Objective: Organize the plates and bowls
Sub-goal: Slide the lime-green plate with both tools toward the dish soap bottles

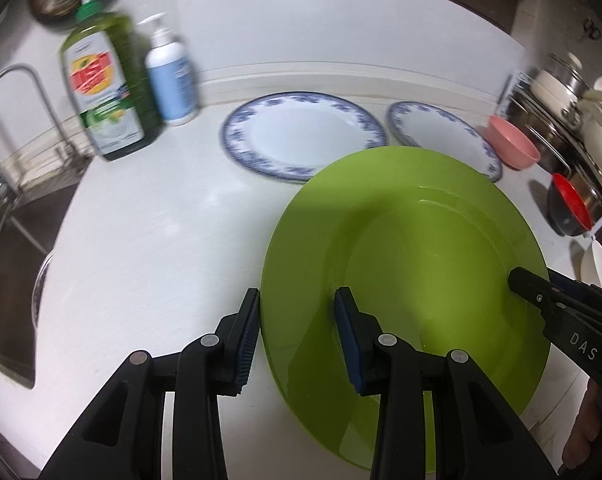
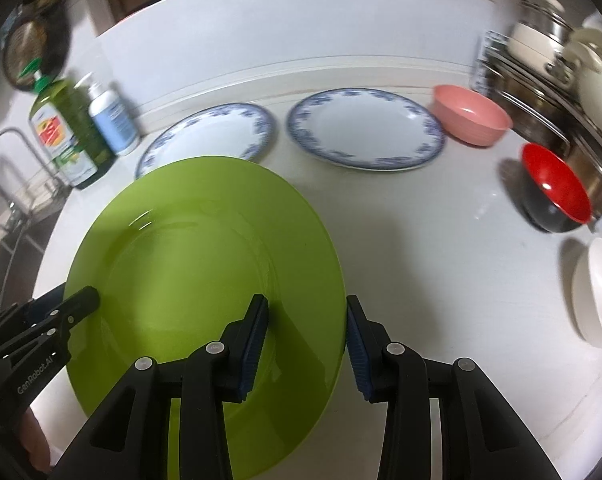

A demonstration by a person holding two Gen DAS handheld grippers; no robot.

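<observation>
White kitchen desk (image 2: 441, 248) is shown carrying two blue-patterned plates (image 2: 365, 128) at the back wall, with a pink bowl (image 2: 471, 114), a red bowl (image 2: 557, 186) and a white bowl (image 2: 597, 292) along the right side. A green plate (image 2: 205, 264) is held over the near desk, its rim straddled on opposite sides by the left tool (image 1: 297, 336) and the right tool (image 2: 307, 340). Both sets of fingers are spread about the rim; whether the pads actually press it cannot be told. For a clean carry, both grips should be closed evenly and the plate kept level, probably toward a patterned plate for stacking. Only the left view shows the sink (image 1: 17, 264); only the right view shows the white bowl whole.
</observation>
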